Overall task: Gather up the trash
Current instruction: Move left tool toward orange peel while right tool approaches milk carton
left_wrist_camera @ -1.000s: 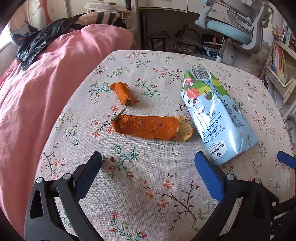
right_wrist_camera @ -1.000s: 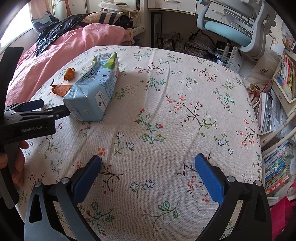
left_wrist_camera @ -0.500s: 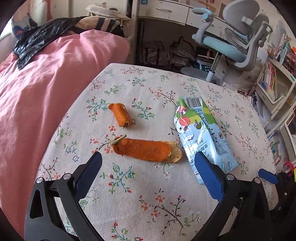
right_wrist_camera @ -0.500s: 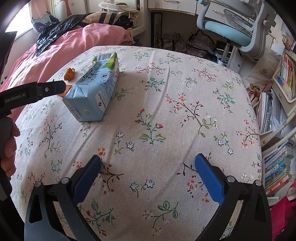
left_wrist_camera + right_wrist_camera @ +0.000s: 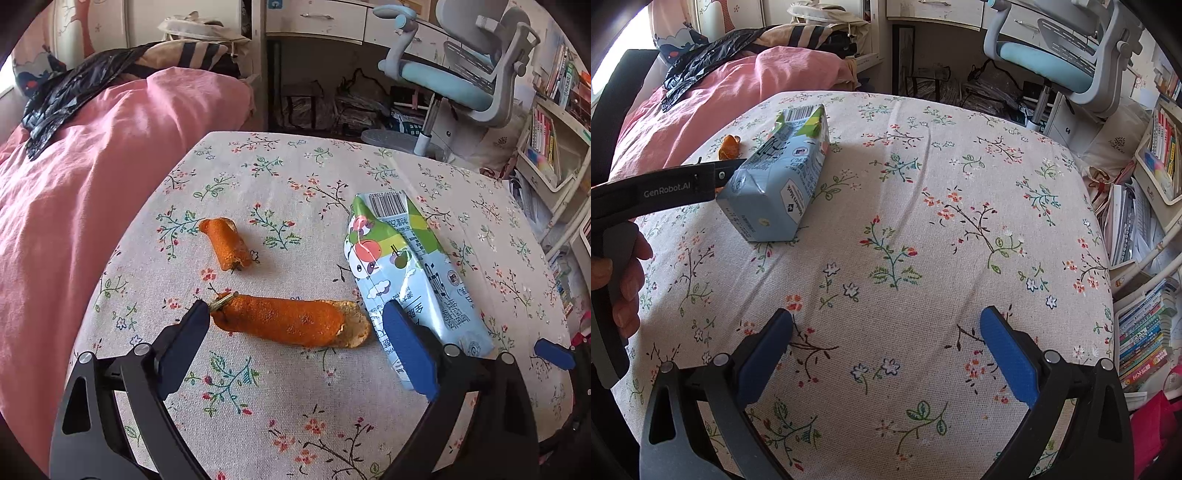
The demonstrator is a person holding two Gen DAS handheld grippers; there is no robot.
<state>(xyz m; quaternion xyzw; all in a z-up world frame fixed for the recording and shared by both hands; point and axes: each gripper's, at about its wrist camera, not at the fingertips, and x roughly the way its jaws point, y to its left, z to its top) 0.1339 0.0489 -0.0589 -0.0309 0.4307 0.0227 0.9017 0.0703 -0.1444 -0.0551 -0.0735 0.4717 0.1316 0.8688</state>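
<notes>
On the floral tablecloth (image 5: 295,177) lie a long orange peel (image 5: 288,323), a shorter curled peel (image 5: 225,243) and a light-blue milk carton (image 5: 406,266) on its side. My left gripper (image 5: 293,309) straddles the long peel. Its jaws are closing, and the pads stand just off the peel's ends. The right pad overlaps the carton's near corner. My right gripper (image 5: 886,315) hovers open over bare cloth, nothing between its fingers. In the right wrist view the carton (image 5: 779,184) and the short peel (image 5: 729,146) lie at far left, behind the left gripper's arm (image 5: 683,184).
A pink blanket (image 5: 92,184) with a black plastic bag (image 5: 74,92) borders the table's left side. A blue-grey office chair (image 5: 461,74) stands beyond the far edge. Bookshelves (image 5: 1145,314) line the right. A person's hand (image 5: 628,280) holds the left gripper's handle.
The left gripper has come forward over the long peel, which now lies between its fingers, and the jaws have narrowed slightly. The right gripper has stayed put.
</notes>
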